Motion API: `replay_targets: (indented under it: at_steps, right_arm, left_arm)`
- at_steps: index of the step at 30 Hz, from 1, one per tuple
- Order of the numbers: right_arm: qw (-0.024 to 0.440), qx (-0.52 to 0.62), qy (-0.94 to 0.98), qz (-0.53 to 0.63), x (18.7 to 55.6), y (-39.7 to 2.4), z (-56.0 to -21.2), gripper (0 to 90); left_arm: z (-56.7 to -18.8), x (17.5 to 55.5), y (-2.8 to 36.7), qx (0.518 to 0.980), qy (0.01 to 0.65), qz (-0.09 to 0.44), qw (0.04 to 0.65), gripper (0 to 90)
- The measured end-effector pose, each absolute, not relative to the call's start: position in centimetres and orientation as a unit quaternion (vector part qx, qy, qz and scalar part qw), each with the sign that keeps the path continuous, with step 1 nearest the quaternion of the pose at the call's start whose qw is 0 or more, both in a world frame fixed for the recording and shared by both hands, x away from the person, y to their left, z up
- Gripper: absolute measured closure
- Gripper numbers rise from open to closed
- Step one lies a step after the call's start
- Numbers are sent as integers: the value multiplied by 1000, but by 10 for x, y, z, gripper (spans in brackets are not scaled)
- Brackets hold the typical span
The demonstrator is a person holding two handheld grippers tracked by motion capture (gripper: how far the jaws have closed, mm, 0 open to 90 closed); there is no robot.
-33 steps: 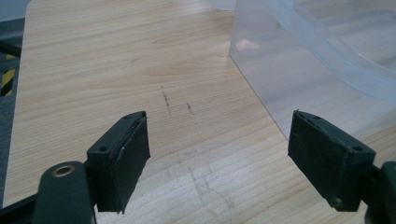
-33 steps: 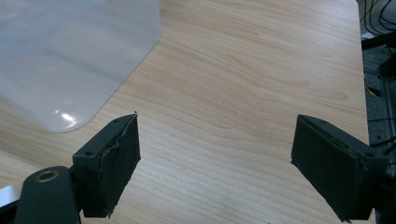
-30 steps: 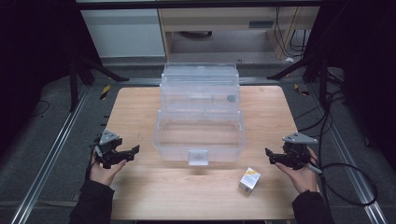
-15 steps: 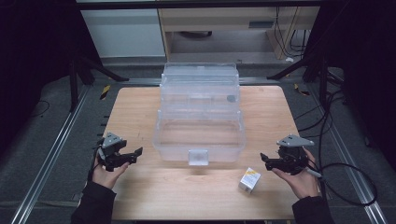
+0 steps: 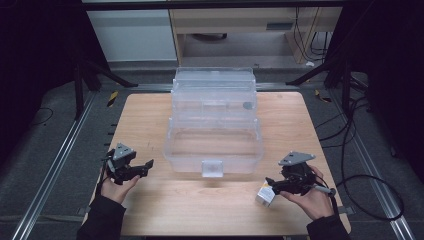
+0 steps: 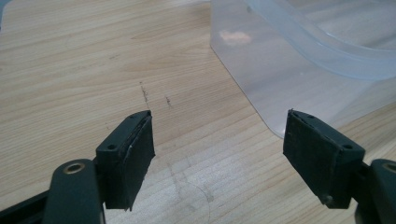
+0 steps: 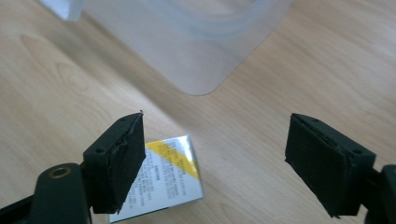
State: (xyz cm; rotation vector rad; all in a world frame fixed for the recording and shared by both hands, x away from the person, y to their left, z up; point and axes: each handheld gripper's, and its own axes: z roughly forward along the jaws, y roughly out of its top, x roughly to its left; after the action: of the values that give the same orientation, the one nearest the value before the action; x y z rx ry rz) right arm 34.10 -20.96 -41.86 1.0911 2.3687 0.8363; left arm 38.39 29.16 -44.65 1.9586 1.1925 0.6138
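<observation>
Small box (image 7: 161, 179) lying flat, long axis slanted, beneath right gripper (image 7: 215, 158), jaws apart, empty.

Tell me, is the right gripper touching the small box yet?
Cannot tell. In the right gripper view the open right gripper has one jaw overlapping the small box, so no gap or contact shows plainly.

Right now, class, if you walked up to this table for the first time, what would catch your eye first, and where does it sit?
The big clear plastic box stands open in the middle of the wooden table, its lid tipped back. Near the front right lies a small white and yellow carton, with the right gripper poised over it, jaws apart. The left gripper hangs open at the front left, beside the box's corner.
</observation>
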Motion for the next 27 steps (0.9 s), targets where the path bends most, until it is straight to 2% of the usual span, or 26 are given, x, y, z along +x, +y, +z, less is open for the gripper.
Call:
replay_targets:
  at_steps: [16, 27]
  right_arm:
    - [161, 369, 876, 266, 335, -191, -449, 173]
    - [150, 363, 880, 269, 331, -189, -450, 192]
  left_arm:
    - [-441, 387, 299, 757, 473, 247, 376, 238]
    - [-441, 391, 295, 762, 470, 242, 375, 238]
